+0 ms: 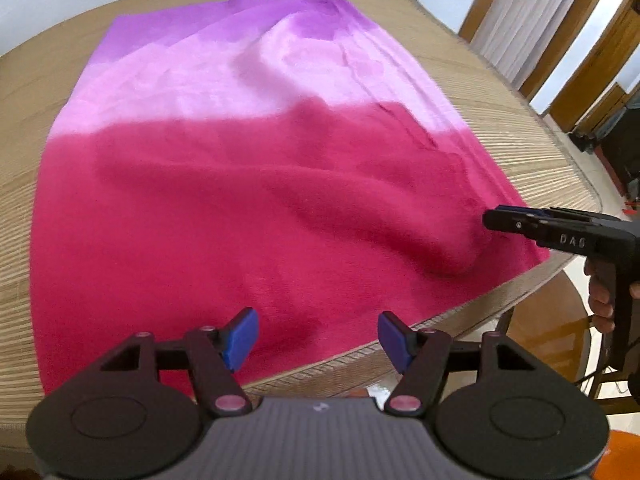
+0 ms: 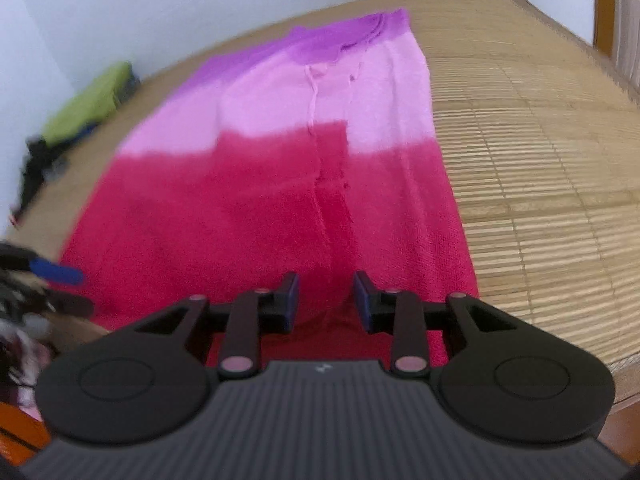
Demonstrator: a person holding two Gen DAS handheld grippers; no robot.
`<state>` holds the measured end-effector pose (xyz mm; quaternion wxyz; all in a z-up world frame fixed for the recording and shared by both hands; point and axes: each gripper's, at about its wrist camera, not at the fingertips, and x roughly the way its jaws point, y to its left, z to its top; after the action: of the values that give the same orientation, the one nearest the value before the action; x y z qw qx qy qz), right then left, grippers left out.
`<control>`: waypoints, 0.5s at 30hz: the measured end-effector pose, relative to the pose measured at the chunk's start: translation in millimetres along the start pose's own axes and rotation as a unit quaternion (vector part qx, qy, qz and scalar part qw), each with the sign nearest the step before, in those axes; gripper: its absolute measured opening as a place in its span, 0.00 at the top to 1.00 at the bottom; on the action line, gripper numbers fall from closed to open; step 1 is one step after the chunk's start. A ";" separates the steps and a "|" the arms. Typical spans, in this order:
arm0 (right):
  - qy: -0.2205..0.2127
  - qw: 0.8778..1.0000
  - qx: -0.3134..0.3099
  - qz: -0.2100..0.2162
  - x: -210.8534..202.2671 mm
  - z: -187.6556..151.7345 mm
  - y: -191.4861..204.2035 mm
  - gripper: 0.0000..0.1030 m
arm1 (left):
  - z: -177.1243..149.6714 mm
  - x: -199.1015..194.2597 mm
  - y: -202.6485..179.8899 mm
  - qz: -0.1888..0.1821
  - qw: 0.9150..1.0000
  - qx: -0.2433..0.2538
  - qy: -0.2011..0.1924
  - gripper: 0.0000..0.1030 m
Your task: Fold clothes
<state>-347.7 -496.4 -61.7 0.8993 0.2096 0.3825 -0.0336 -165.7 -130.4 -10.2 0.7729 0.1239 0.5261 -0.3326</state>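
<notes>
A garment banded crimson, pink and purple [image 1: 248, 184] lies spread on a bamboo mat, crimson end nearest me; it also shows in the right wrist view [image 2: 272, 200]. My left gripper [image 1: 316, 338] is open and empty, hovering over the crimson hem near the table's front edge. My right gripper [image 2: 326, 300] is open with its jaws a short way apart, low over the crimson hem at the right corner; nothing is clamped. It shows from the side in the left wrist view [image 1: 500, 220]. The left gripper's blue fingertip [image 2: 56, 272] shows at the left of the right wrist view.
The bamboo mat [image 2: 540, 168] covers the table [image 1: 472, 312]. A green and dark pile of clothes [image 2: 88, 108] lies at the far left by the wall. Wooden chairs [image 1: 560, 328] and door frames [image 1: 580, 64] stand to the right of the table.
</notes>
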 end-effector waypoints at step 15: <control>-0.020 0.986 0.090 0.136 8.5 -12.1 -24.8 0.27 | 14.2 12.2 -40.1 0.007 1.000 0.005 -0.004 0.34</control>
<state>-355.3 -513.3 -83.8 0.8805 0.3390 0.3275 0.0506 -178.4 -172.8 -8.9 0.7766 0.1302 0.5204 -0.3302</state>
